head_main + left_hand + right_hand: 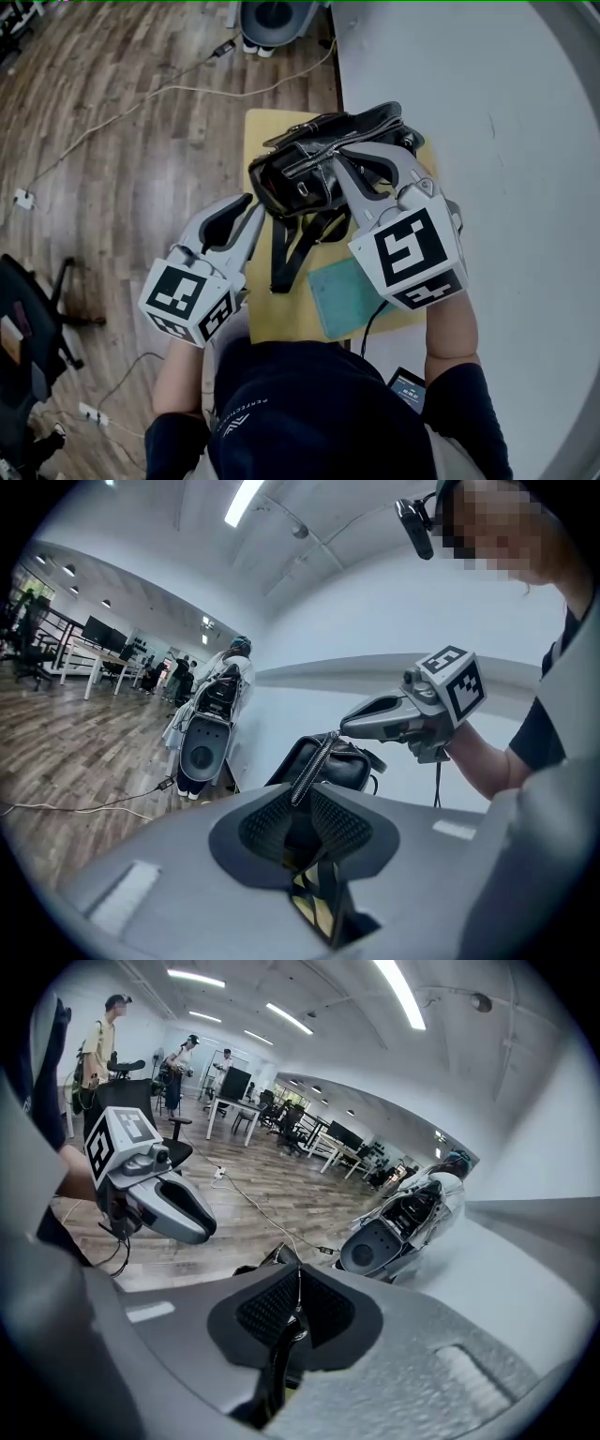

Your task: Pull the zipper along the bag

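Observation:
A black leather bag (314, 155) lies on a small yellow table (267, 127). My right gripper (330, 161) reaches over the bag's top and is shut on the zipper pull (298, 1283), a thin strip that runs up between its pads. In the left gripper view that pull (312, 769) hangs as a braided strip from the right gripper's tip (349, 727), over the bag (342, 766). My left gripper (251, 204) sits at the bag's left end, and dark bag material fills the narrow gap between its pads (300, 822).
The bag's black strap (300, 244) trails toward me across the table. A teal pad (342, 295) lies at the table's near right corner. A white wall (469, 112) runs along the right. Cables (141, 103) cross the wood floor, and a dark chair (28, 319) stands at the left.

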{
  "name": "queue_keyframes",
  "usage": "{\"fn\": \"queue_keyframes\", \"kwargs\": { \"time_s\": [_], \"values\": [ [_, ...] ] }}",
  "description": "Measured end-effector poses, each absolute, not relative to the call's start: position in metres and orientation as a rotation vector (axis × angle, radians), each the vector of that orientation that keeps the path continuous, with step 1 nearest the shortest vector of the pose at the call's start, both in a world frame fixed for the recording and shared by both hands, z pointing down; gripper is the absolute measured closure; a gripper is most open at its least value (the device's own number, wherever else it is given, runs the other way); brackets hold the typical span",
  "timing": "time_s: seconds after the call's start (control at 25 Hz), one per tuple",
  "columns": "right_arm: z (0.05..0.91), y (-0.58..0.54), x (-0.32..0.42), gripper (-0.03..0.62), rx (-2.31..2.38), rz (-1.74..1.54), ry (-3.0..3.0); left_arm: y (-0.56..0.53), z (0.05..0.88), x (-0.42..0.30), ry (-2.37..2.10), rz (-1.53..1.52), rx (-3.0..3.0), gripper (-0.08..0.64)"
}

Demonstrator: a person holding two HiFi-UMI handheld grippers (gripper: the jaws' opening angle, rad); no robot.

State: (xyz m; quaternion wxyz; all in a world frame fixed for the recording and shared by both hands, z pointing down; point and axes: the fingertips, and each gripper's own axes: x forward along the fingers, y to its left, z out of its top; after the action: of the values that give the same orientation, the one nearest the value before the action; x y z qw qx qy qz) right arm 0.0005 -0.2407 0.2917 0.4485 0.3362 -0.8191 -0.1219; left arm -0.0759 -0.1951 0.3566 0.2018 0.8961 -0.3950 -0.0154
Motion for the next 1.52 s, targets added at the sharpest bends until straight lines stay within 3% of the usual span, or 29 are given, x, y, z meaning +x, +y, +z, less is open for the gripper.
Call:
{"fn": "queue_keyframes", "kwargs": {
  "time_s": [1.2, 1.52],
  "values": [
    [0.303, -0.265, 0.025, 0.577, 0.538, 0.136, -2.262, -0.218, 0.318, -0.031, -1.140, -0.036, 2.575, 0.446],
    [0.320, -0.266, 0.014, 0.577, 0.524, 0.000, -2.177, -0.225, 0.309, -0.020, -1.110, -0.050, 2.589, 0.433]
  ]
}}
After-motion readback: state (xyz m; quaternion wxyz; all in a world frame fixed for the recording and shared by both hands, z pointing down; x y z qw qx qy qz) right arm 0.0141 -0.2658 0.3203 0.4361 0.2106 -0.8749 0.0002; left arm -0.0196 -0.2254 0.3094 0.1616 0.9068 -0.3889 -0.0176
